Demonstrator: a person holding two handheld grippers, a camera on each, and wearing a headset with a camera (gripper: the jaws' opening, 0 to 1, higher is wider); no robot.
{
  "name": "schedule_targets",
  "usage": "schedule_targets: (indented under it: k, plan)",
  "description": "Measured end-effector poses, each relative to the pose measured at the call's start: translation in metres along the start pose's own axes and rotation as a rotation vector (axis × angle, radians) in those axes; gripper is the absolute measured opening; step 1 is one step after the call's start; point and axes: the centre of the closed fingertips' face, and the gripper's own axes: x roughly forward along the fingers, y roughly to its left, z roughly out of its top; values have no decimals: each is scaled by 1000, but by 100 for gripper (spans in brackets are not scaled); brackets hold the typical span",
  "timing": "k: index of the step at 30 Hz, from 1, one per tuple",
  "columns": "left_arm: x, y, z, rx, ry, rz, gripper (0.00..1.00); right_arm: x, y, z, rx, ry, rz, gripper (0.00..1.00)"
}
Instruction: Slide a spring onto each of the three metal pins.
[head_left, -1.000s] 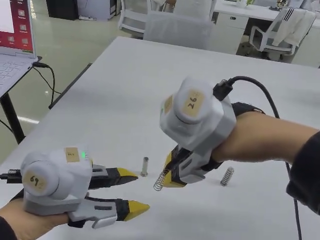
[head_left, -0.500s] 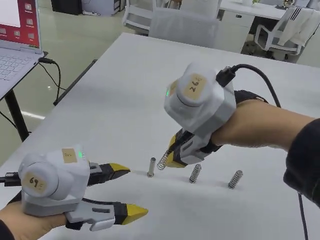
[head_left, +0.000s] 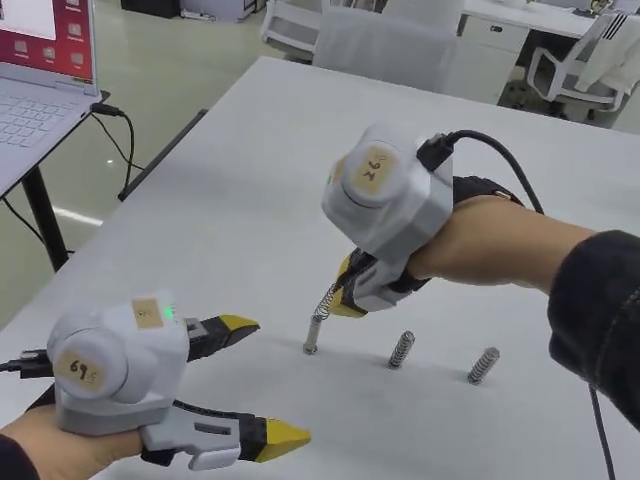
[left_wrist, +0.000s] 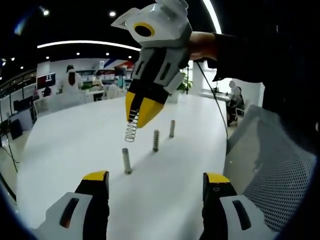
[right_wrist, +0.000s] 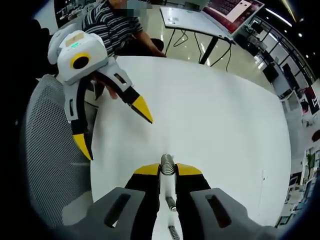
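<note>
By the near left corner of the counter (head_left: 250, 170) the left gripper (head_left: 262, 380) hovers, its jaws released and wide apart, holding nothing. Just beyond it, 3 pins stand in a row on the near part of the counter. The bare pin (head_left: 312, 338) is nearest the left edge, and the middle pin (head_left: 401, 349) and end pin (head_left: 483, 365) each wear a spring. Above them the right gripper (head_left: 343, 297) has its jaws clenched on a tilted spring (head_left: 326, 302), whose lower end is just over the bare pin's top. A laptop (head_left: 40, 60) sits past the counter's left edge.

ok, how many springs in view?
3: held spring in the right gripper, over the bare pin; middle spring and end spring standing beside it, apparently on pins.
</note>
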Motion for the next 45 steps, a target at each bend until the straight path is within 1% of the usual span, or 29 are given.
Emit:
schedule_targets:
  k: [4,6,10,14,22,29,32,38,44,45]
  plan:
    - [1,-1,0,-4,-9,-2,77,8,-2,-3,-3,18,11,8]
    - [2,-1,0,-4,-10,-3,80,11,-3,-4,-6,28,15,8]
    - [3,-2,-1,-9,-14,-9,82,14,-6,-6,-5,39,22,8]
    - [4,-2,-2,-5,-14,-11,82,17,-5,-7,-7,44,32,8]
    - [5,-2,-2,-3,-11,-21,82,26,-6,-8,-10,61,45,8]
    - [5,2,-3,-7,-9,-18,81,38,-6,-10,-9,82,66,8]
    - [5,1,-3,-9,-10,-18,81,44,-6,-11,-9,90,72,8]
    - [6,3,-3,-15,-13,-16,80,57,-4,-16,-3,123,87,8]
    - [6,3,-3,-18,-15,-14,79,64,-3,-22,5,146,95,8]
    - [7,4,-3,-18,-14,-13,79,64,-2,-25,14,159,97,8]
